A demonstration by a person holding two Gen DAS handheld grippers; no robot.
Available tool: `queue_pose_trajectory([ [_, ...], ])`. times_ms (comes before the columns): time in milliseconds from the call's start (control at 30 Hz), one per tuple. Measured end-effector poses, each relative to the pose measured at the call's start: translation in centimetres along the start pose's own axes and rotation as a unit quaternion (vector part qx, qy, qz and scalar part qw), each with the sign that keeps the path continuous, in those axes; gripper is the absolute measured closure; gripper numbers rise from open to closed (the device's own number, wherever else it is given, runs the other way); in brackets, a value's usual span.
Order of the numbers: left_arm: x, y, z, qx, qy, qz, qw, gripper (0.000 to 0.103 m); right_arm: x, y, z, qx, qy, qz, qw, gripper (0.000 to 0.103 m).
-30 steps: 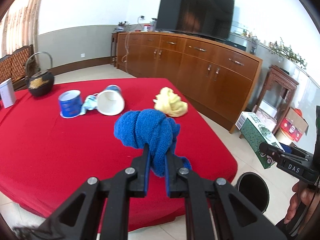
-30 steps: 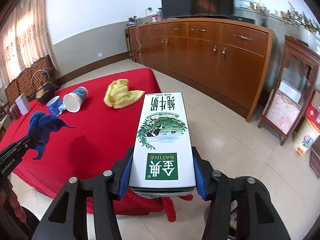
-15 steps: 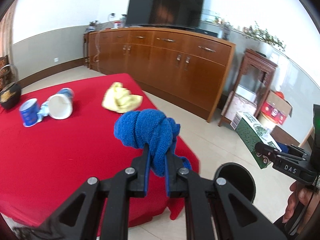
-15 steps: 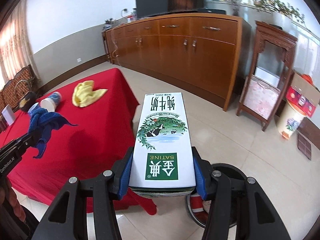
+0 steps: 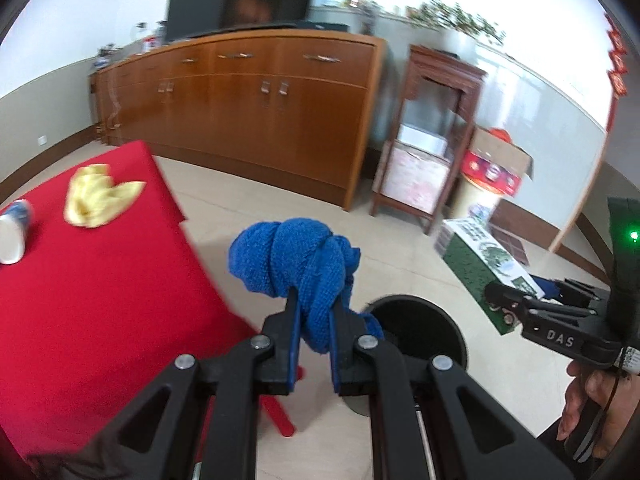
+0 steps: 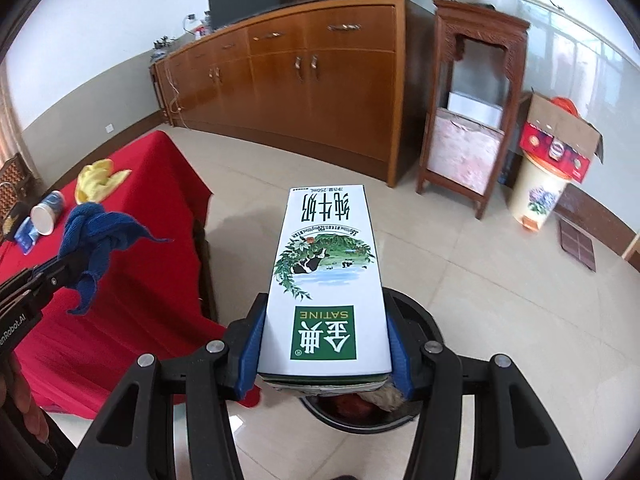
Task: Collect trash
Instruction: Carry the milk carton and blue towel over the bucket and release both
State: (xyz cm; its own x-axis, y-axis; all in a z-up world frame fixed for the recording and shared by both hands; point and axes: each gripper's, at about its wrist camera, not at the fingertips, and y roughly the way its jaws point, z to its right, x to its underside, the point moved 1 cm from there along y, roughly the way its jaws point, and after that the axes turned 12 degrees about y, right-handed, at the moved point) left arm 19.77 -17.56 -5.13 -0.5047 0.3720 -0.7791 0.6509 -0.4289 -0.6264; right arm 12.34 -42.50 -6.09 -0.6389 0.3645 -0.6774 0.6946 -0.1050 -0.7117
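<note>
right wrist view: the right claw (image 6: 326, 356) is clenched on a milk carton (image 6: 326, 288), blue pads pressing its two long sides, the carton's long axis running straight forward along the fingers. the black trash bin (image 6: 424, 322) stands on the tiled floor directly under the carton's held end; its rim shows on both sides of the claw, and some red and pale rubbish lies inside, just below the carton's near end. judged from this, the carton is over the mouth but lies nearly flat, so its far end reaches out past the bin's far rim; tipping the nose down before letting go looks the safer way.

left wrist view: the left claw (image 5: 314, 326) is clenched on a knotted blue cloth (image 5: 294, 258), the bulk of it bunched above the fingertips and a tail hanging between them. from this claw the bin (image 5: 420, 320) lies just ahead and a little to the right, its near rim hidden behind the right finger. the cloth is not over the opening, so the right claw is the nearer one to the bin.

beside the bin, the red table (image 5: 80, 300) carries a yellow cloth (image 5: 98, 196) and a tipped paper cup (image 5: 14, 230), well apart from the bin, likely to be collected later.
</note>
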Motion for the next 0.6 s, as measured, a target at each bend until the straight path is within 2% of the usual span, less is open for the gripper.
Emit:
queue_pose_trajectory([
  [333,0.6,5.2,6.3,0.059,0.041,-0.046,0.9964,0.090,1.4,2.3,6.1,0.027,0.004,-0.034,0.999,0.048],
  [600,1.7,9.1,9.9,0.105,0.055,-0.068,0.9906,0.090,2.6,6.7,9.1,0.035,-0.067,-0.082,0.994,0.048],
])
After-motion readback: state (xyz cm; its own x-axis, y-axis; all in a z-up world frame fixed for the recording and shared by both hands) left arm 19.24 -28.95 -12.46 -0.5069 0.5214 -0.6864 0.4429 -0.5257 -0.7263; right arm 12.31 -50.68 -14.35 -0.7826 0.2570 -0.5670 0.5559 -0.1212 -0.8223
